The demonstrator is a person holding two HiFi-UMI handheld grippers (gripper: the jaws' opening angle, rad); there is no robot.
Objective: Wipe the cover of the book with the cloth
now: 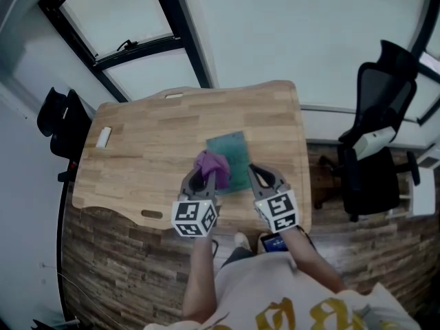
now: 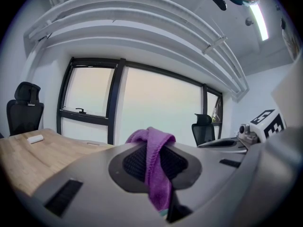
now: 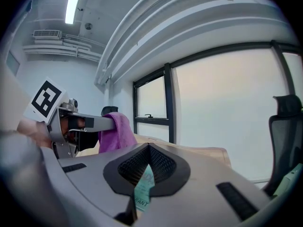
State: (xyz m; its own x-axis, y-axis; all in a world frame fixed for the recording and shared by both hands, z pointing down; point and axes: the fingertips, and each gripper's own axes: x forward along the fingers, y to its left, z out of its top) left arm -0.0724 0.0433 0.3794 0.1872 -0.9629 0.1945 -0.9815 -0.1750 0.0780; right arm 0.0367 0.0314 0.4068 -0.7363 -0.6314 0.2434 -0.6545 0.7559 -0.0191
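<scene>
A teal-green book [image 1: 232,153] lies flat near the front middle of the wooden table [image 1: 144,150]. My left gripper [image 1: 207,173] is shut on a purple cloth [image 1: 211,163], which sits bunched over the book's left front part. In the left gripper view the cloth [image 2: 158,167] hangs over and between the closed jaws. My right gripper [image 1: 255,173] is at the book's front right corner. In the right gripper view a teal strip of the book [image 3: 143,189] is pinched between its shut jaws, and the cloth [image 3: 116,132] hangs from the left gripper beside it.
A small white object [image 1: 103,137] lies at the table's left end. One black office chair [image 1: 377,139] stands to the right of the table, another [image 1: 60,119] to the left. Windows run behind the table. The person's torso is at the front edge.
</scene>
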